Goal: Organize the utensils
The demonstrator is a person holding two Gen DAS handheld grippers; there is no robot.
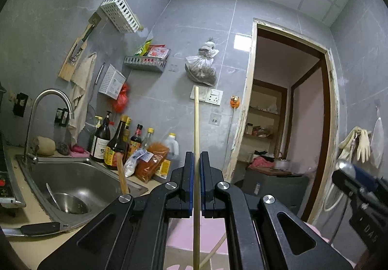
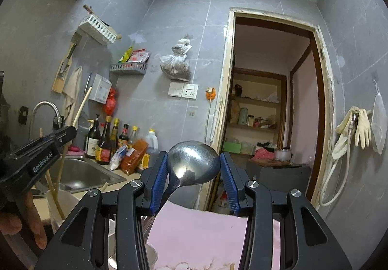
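Observation:
My left gripper point(image 1: 197, 157) is shut on a pale wooden chopstick point(image 1: 196, 119) that stands upright between its blue pads. In the right wrist view the left gripper point(image 2: 71, 132) sits at the left, held by a hand, and the chopstick point(image 2: 82, 106) slants down toward a white cup point(image 2: 54, 206) with other sticks in it. My right gripper point(image 2: 194, 172) is shut on a metal spoon point(image 2: 194, 163), bowl up between the pads and handle running down to the left. In the left wrist view, the right gripper point(image 1: 345, 174) shows at the right edge.
A steel sink point(image 1: 80, 168) with a tap point(image 1: 48, 105) holds a ladle point(image 1: 70, 202) and a wooden handle point(image 1: 122, 176). Sauce bottles point(image 1: 116, 143) and packets line the counter behind it. A black-handled knife point(image 1: 36, 228) lies at the near left. An open doorway point(image 1: 286, 112) is to the right.

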